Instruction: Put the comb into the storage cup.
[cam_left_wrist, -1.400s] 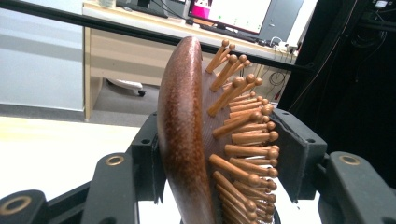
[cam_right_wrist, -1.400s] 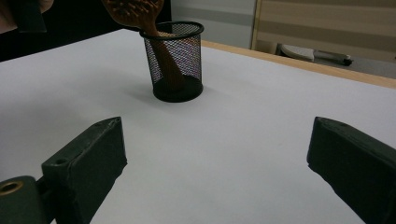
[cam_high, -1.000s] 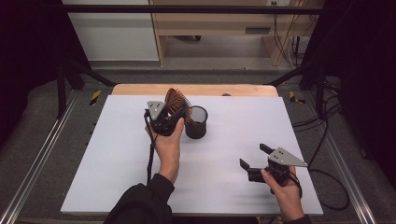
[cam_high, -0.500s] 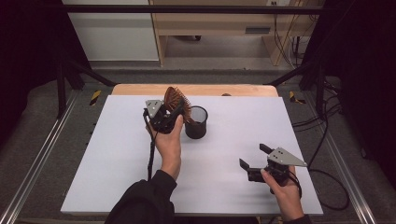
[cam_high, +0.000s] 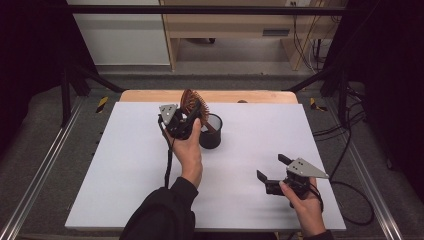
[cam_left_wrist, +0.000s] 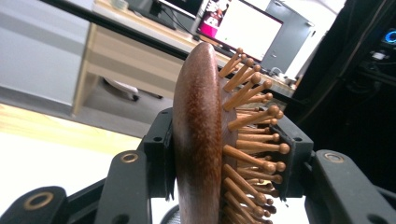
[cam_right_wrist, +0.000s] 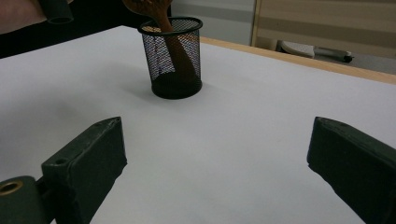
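Gripping a wooden hairbrush (cam_high: 192, 102) by its head, the left gripper (cam_high: 186, 120) sits near the far middle of the white table (cam_high: 125, 165). In the left gripper view its jaws have just been closing and now clamp the brush (cam_left_wrist: 201, 135) from both sides: one pad bears on the smooth brown back, the other on the tips of the wooden pins. The brush head stands edge-on and close to upright.

The handle of the hairbrush points down into a black mesh cup (cam_high: 210, 131), which stands on the table just beside the left gripper, at about 4 o'clock from it in the high view. In the right gripper view the handle (cam_right_wrist: 175, 44) leans inside the cup (cam_right_wrist: 175, 60), seen through the mesh; whether its end rests on the cup's bottom cannot be told.

The right gripper (cam_high: 272, 167) is held low over the near right part of the table, at about 4 o'clock from the cup and well apart from it. Its jaws are spread wide with nothing between them; in the right gripper view bare table surface lies between them, and the cup stands at 12 o'clock, slightly left of centre. The person's right hand (cam_high: 305, 200) holds the gripper body from behind.
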